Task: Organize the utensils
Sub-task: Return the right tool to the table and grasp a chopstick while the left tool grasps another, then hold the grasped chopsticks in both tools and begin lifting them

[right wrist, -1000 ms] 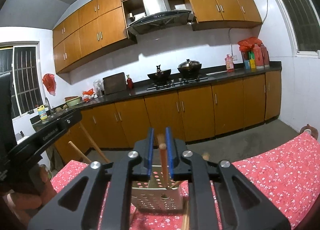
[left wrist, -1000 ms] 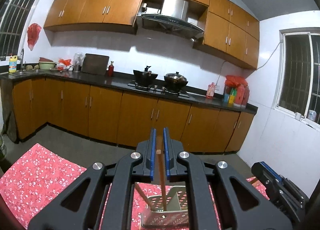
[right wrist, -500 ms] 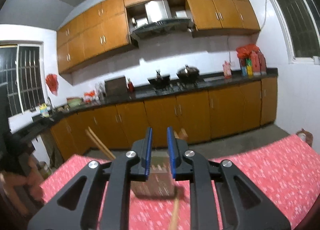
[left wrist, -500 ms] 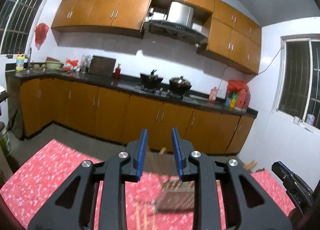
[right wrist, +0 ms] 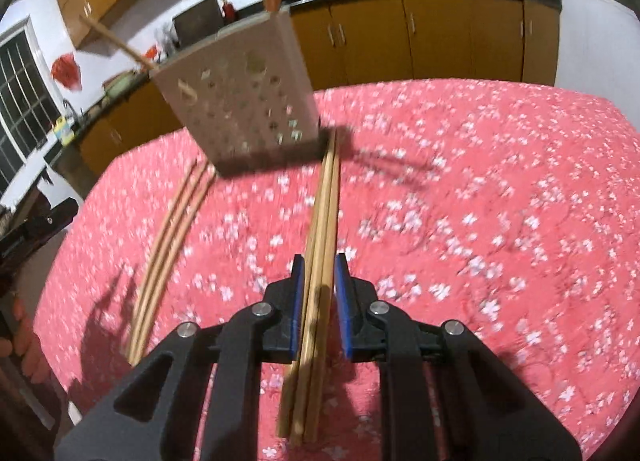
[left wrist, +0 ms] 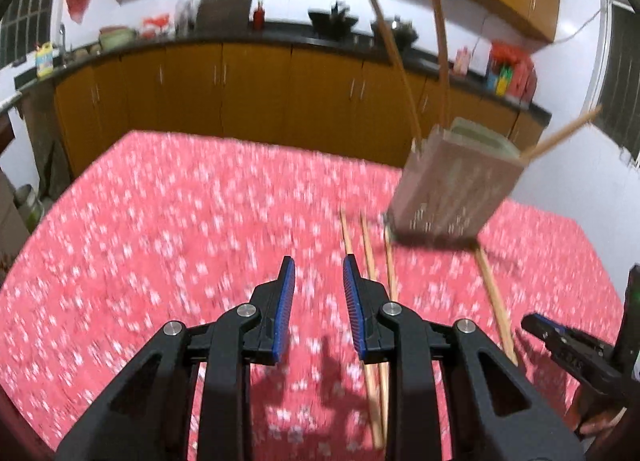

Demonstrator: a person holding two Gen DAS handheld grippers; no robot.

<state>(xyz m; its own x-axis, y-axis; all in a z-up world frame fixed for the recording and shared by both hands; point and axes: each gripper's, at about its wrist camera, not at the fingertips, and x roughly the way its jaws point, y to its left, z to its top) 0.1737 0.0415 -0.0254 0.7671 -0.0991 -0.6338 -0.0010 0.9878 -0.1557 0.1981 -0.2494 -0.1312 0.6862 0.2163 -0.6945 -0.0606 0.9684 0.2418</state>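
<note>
Both grippers hang over the red flowered worktop (left wrist: 160,221). The left gripper (left wrist: 319,293) has fingers wide, nothing between them. The right gripper (right wrist: 319,293) straddles a chopstick bundle (right wrist: 322,221) (fingers apart, not pinching) lying before the holder (right wrist: 240,97).

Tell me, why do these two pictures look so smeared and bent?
Left wrist view: the red flowered tablecloth and the perforated chopstick holder are streaked by motion blur, while the left hand-held gripper stays sharp; the cabinets curve from the fisheye lens. Right wrist view: the same smear on the cloth, dark shadows near the loose chopsticks, black vignette in the corners.
</note>
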